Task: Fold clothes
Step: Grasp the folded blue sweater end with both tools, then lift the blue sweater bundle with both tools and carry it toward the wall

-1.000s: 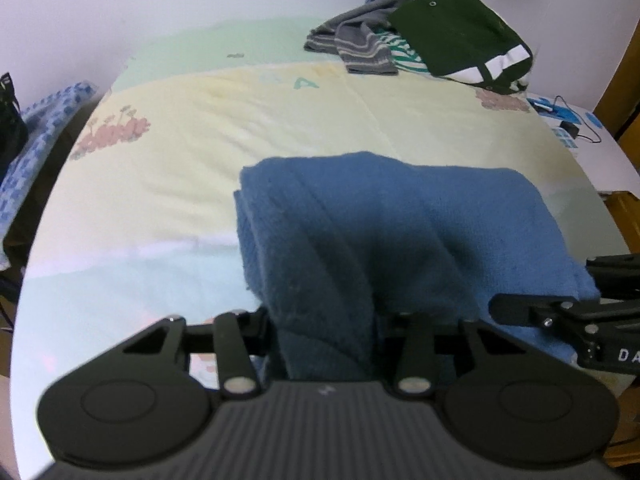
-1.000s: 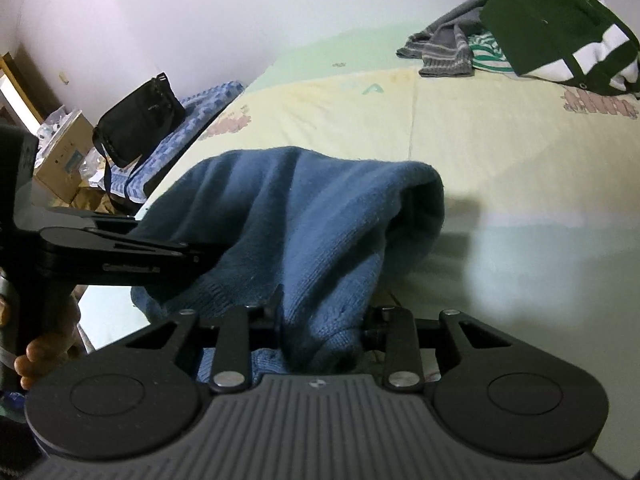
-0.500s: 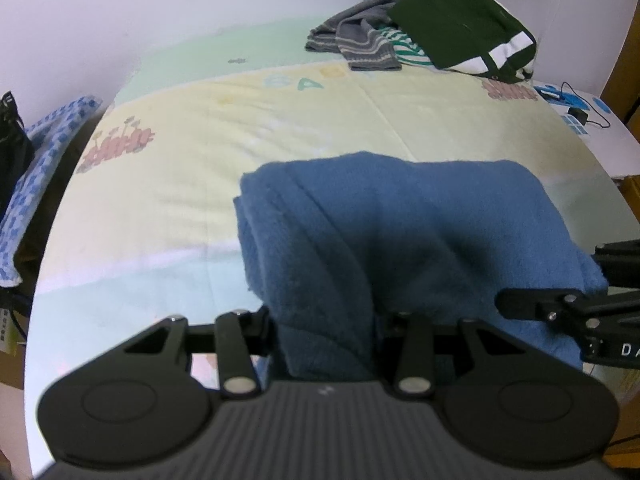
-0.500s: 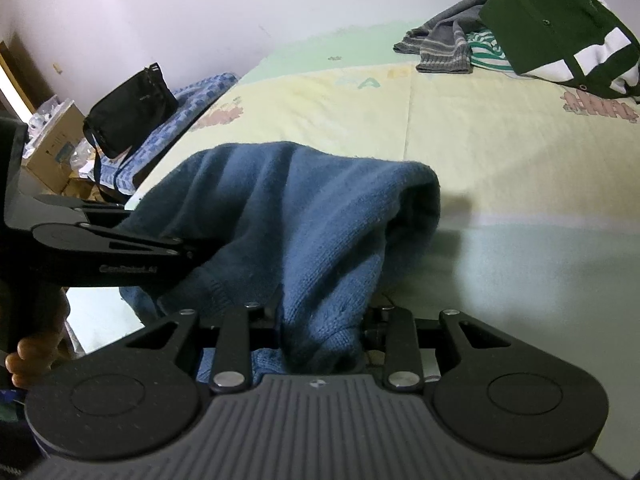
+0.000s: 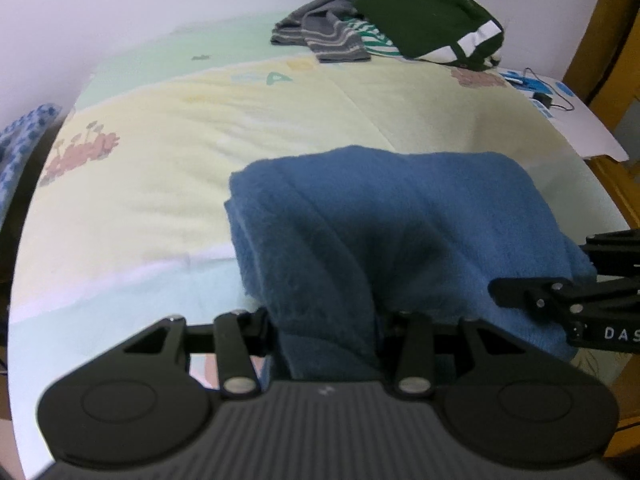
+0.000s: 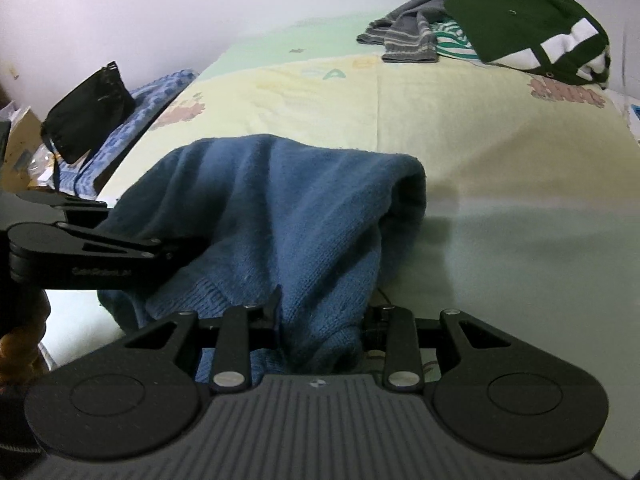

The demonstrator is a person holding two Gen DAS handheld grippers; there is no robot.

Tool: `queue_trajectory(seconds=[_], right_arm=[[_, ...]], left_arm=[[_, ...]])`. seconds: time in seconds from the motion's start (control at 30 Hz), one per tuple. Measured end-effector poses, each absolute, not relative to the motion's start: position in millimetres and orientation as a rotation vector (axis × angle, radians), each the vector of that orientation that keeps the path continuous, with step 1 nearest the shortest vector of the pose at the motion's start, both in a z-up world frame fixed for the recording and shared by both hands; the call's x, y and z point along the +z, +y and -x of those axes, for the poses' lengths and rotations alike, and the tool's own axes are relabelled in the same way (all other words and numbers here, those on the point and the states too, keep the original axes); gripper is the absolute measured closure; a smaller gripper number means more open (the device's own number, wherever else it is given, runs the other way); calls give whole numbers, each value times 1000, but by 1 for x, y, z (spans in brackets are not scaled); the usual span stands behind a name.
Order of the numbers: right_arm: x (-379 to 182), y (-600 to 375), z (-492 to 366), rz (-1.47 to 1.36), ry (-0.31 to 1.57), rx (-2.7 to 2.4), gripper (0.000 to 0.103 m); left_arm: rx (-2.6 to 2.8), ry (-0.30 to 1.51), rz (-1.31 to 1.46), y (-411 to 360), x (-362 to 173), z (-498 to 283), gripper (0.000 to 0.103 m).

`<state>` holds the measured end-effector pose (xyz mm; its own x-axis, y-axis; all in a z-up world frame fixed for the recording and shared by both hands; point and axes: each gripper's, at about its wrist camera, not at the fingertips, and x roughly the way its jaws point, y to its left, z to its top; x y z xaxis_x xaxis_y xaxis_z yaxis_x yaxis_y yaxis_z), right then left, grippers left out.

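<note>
A blue knitted sweater [image 5: 380,216] lies in a folded bundle on the pale yellow and green bed sheet [image 5: 200,140]. Its near edge runs up between the jaws of my left gripper [image 5: 326,320]. Those jaws are opening, and the cloth still fills the gap between them. In the right wrist view the same sweater [image 6: 288,208] bunches between the jaws of my right gripper [image 6: 324,320], which is shut on its ribbed hem. Each gripper shows in the other's view, the right one [image 5: 560,300] at the sweater's right corner and the left one [image 6: 120,252] at its left. Cloth hides the fingertips.
A pile of clothes [image 5: 420,28], dark green, striped green and grey, lies at the bed's far end. A black bag [image 6: 88,116] rests on a blue patterned cloth [image 6: 152,96] left of the bed. White paper with a cable [image 5: 560,112] lies on the right. A person's hand [image 6: 24,340] holds the left gripper.
Both wrist views have tilted slightly. The sweater bundle sits about where it was, and cloth stays between both pairs of jaws.
</note>
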<state>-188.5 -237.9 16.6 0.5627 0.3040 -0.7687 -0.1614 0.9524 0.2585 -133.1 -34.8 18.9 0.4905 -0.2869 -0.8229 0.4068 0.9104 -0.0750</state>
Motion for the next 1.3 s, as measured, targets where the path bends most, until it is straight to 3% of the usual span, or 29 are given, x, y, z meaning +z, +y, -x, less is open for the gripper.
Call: queue_trajectory(seconds=[0.13,0.3,0.47,0.6,0.73,0.9,0.97,1.03,1.1,1.27,1.3], right_arm=[[17,-233,191,-165,941,236,69],[16,-230,191,-170,951,201,69],[14,-230,190,-187,958,190,69],[12,-233,188,-218,967,181,69],[12,-234,186,-234,982,179,68],[11,-237,184,-250,1000,186,68],[11,-237,182,-253,1013,183,67],[12,-235,178,-251,1033,172,66],[13,-232,173,-247,1059,155,65],[16,-227,160,-207,1115,147,65],[17,-228,158,-202,1122,153,66]], left_arm=[[-444,993,-100,-27,15,125,44],[-466,1014,-43,-17,10,118,37],[-486,1008,-6,-12,7,117,40],[-509,998,28,-9,8,118,53],[-516,993,43,-8,7,119,55],[-529,998,86,-3,4,117,54],[-530,990,94,0,1,117,50],[-528,983,108,3,-3,117,38],[-528,983,137,8,-8,116,35],[-539,989,186,11,-11,114,37],[-542,991,191,11,-10,114,42]])
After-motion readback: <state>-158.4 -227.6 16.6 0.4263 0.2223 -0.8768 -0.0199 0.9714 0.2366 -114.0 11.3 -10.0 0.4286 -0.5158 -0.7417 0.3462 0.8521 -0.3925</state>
